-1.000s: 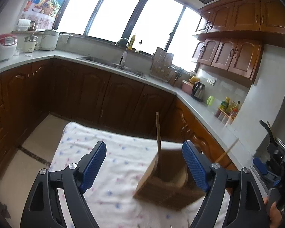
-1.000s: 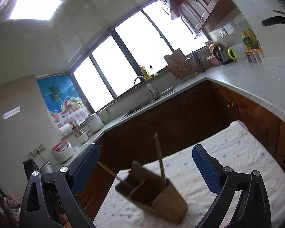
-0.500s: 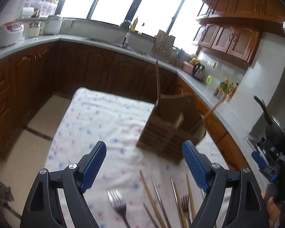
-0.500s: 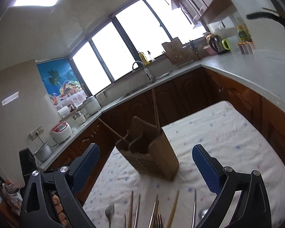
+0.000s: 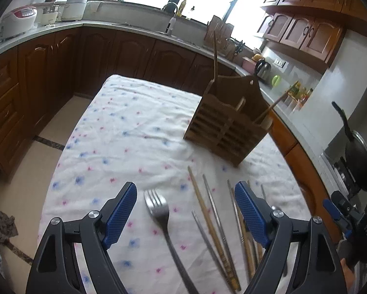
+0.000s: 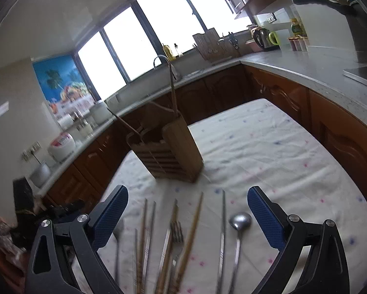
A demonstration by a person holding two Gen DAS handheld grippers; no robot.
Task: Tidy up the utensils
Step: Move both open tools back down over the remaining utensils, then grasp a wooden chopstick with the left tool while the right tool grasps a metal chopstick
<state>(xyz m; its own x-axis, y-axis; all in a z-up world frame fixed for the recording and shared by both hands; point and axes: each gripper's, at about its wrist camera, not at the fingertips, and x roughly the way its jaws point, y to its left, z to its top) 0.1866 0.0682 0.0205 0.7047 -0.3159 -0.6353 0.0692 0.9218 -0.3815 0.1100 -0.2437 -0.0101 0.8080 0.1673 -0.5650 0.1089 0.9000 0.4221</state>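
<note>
A wooden utensil holder stands on the floral tablecloth with a few chopsticks sticking out of it; it also shows in the right wrist view. In front of it lie a fork, wooden chopsticks and metal chopsticks. The right wrist view shows wooden chopsticks, a second fork, a metal chopstick and a spoon. My left gripper is open and empty above the fork. My right gripper is open and empty above the row of utensils.
Dark wood cabinets and a grey counter ring the table, with a sink, rice cookers and a kettle. A black pan sits at the right. The tablecloth spreads right of the holder.
Both grippers have tilted downward, and the utensils on the cloth have come into view below the holder. Both stay open and empty.
</note>
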